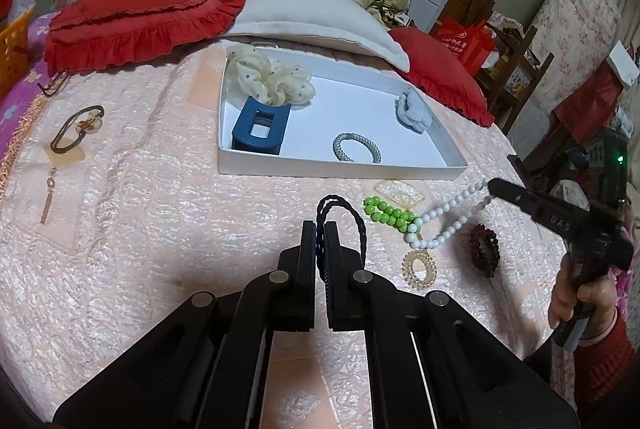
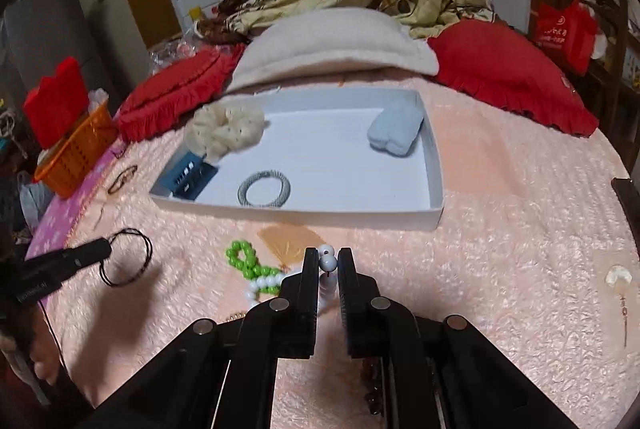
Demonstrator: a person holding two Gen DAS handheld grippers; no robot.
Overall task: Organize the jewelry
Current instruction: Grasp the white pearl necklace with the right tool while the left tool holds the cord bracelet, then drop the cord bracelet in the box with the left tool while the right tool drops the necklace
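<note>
My left gripper [image 1: 319, 229] is shut on a black twisted cord loop [image 1: 340, 213], which pokes out above the fingertips over the pink bedspread. It also shows at the left of the right wrist view, where the left gripper [image 2: 106, 249] holds the cord loop [image 2: 128, 257]. My right gripper [image 2: 328, 257] is shut on a white bead of a white-and-green bead strand [image 2: 250, 263]. The rest of the bead strand [image 1: 400, 217] trails down to the bedspread from the right gripper [image 1: 494, 185]. A white tray [image 1: 344, 171] lies beyond both grippers.
The tray [image 2: 300, 215] holds a cream scrunchie [image 1: 272, 75], a blue hair claw [image 1: 260, 129], a silver bracelet [image 1: 356, 147] and a pale blue scrunchie [image 1: 414, 111]. A dark red bead bracelet [image 1: 486, 249] and a coiled hair tie [image 1: 419, 265] lie nearby. Red pillows and an orange basket [image 2: 76, 157] border the bed.
</note>
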